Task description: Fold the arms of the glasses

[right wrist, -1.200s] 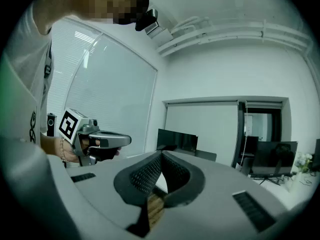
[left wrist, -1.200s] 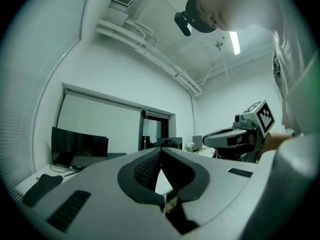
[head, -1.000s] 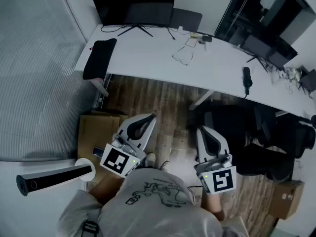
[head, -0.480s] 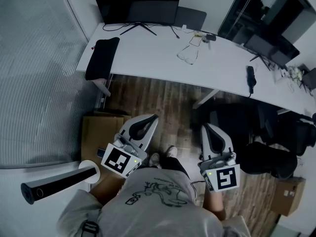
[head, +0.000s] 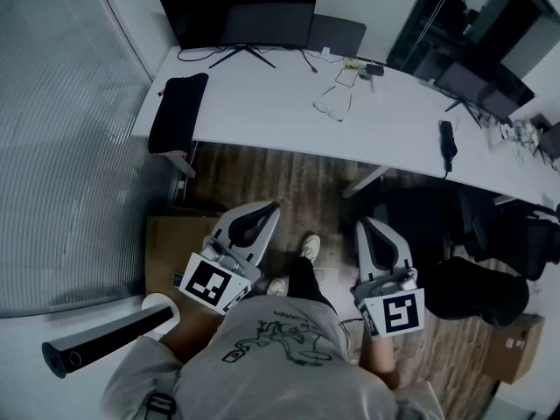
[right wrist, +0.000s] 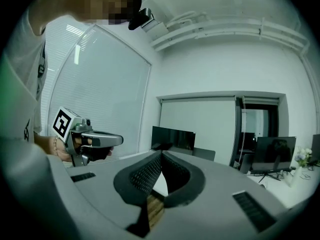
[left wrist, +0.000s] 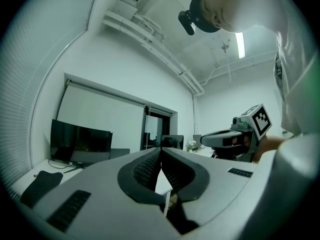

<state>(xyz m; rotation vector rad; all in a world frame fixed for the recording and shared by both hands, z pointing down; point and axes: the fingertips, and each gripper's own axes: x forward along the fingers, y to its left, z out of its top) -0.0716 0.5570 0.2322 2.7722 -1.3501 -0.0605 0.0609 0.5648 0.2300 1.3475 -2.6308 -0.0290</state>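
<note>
- Left claw (head: 269, 208): jaws pressed together tip to tip, nothing between them. It is held level over the wooden floor (head: 289, 169), short of the counter (head: 262, 94) and not yet above it.
- Glasses (head: 333, 105): lying on the counter towards its far edge, to the right of the monitor (head: 236, 11). They sit ahead of both claws and well apart from them, on a line between the two but closer to the right one.
- Condition of the glasses: thin, pale frame, lenses clear. The arms appear unfolded and to run towards the far edge, but the item is too small to fix its long axis with confidence. Neither gripper view picks it out.
- Right claw (head: 363, 226): jaws likewise closed and empty, tilted slightly downward, over the floor.
- Assessment: the right claw is the nearer. Both must reach forward over the counter edge and part their jaws before either arm can be taken.
</note>
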